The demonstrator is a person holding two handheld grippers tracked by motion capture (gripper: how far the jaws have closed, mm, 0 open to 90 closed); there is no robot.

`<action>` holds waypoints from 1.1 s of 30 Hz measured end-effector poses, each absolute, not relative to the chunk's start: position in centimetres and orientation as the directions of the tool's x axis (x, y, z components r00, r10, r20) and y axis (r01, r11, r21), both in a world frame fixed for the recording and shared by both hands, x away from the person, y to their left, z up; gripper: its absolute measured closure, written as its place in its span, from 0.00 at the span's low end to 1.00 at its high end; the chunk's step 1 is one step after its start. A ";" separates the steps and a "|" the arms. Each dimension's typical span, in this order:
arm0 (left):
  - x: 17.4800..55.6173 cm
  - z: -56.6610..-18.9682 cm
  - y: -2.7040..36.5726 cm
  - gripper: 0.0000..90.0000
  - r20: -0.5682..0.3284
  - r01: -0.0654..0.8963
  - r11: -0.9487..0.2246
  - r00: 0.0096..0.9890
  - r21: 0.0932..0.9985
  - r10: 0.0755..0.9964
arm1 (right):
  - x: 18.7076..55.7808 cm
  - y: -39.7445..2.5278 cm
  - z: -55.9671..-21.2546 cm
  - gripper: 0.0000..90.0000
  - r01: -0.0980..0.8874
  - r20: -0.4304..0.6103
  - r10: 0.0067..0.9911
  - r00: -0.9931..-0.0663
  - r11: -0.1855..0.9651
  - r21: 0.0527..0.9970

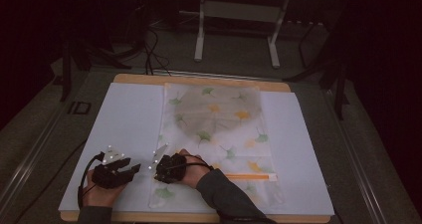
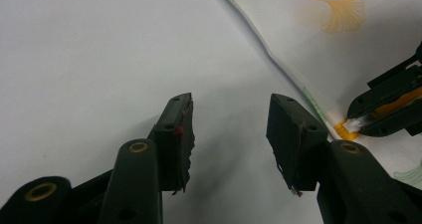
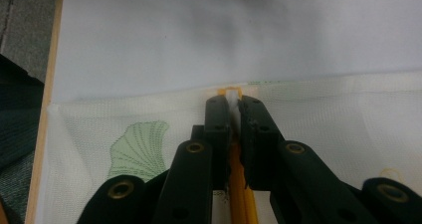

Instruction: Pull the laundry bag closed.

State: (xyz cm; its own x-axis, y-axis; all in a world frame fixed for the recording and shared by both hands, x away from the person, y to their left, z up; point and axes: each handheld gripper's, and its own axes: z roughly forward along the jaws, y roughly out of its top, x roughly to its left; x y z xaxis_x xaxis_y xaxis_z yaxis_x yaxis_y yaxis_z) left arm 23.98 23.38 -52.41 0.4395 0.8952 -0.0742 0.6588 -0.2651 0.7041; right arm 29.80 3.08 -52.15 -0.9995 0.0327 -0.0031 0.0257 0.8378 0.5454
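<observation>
The right gripper (image 3: pixel 235 109) pinches the little white zipper pull (image 3: pixel 231 95) on the orange zipper (image 3: pixel 239 184) of the white mesh bag with ginkgo leaves (image 1: pixel 219 119), at the bag's 7 o'clock edge. The left gripper (image 2: pixel 229 134) gapes wide and holds nothing, just beside the bag at 9 o'clock.

No words, labels, brands or numbers can be read anywhere. The bag (image 1: pixel 219 134) on the worktop (image 1: pixel 124 129) carries only a printed pattern of green and orange ginkgo leaves, with no lettering among them. The orange zip strip (image 3: pixel 238 184) bears no marking that can be made out, and the black jaws in both gripper views are plain.
</observation>
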 end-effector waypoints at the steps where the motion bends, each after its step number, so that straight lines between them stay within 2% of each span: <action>1: 24.0 -52.4 23.4 0.59 -0.073 0.659 -0.268 0.441 0.703 0.894 | 29.8 3.0 -52.2 0.92 0.026 -0.002 0.033 -0.999 0.837 0.547; 17: 23.5 -52.2 22.6 0.60 -0.086 0.653 -0.293 0.483 0.698 0.871 | 29.5 2.4 -52.2 0.93 0.034 -0.011 0.049 -0.999 0.820 0.572; 33: 22.5 -51.9 21.5 0.60 -0.142 0.654 -0.292 0.526 0.698 0.838 | 29.2 1.5 -51.7 0.93 0.036 -0.016 0.057 -0.998 0.809 0.587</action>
